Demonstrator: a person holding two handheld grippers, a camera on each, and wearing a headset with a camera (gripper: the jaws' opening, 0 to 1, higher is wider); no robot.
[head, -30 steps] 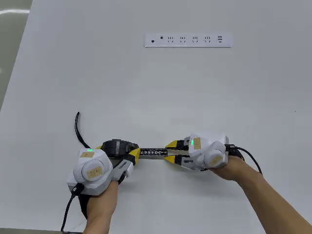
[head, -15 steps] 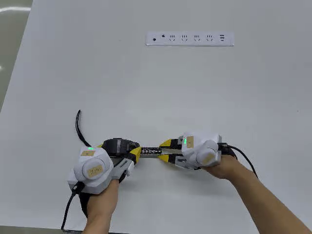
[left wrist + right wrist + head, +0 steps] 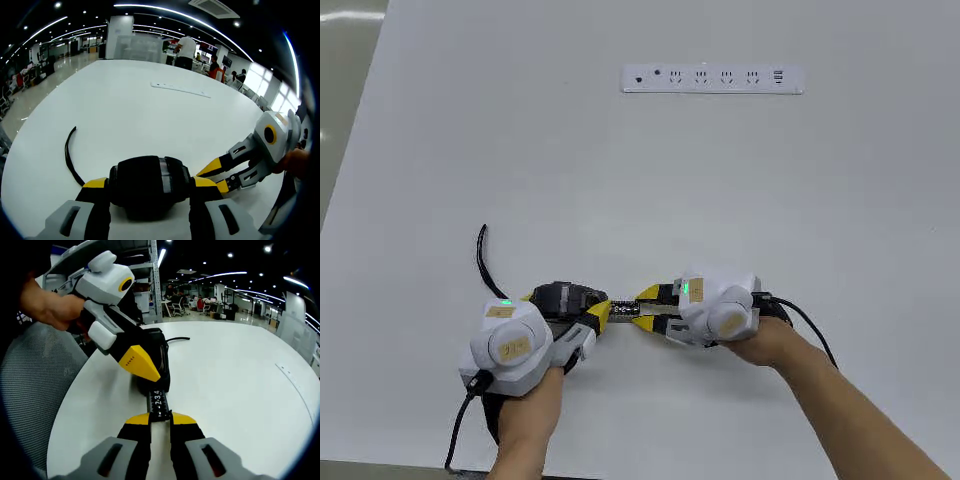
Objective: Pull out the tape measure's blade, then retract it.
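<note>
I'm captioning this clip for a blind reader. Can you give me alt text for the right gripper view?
The right gripper has its jaws shut on a short stretch of blade marked 2, 3, 4. The blade runs to the black tape measure, which the left gripper clamps on a white table.

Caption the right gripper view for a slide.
Right gripper pinches the short exposed blade while the left gripper clamps the black tape measure case on the white table.
</note>
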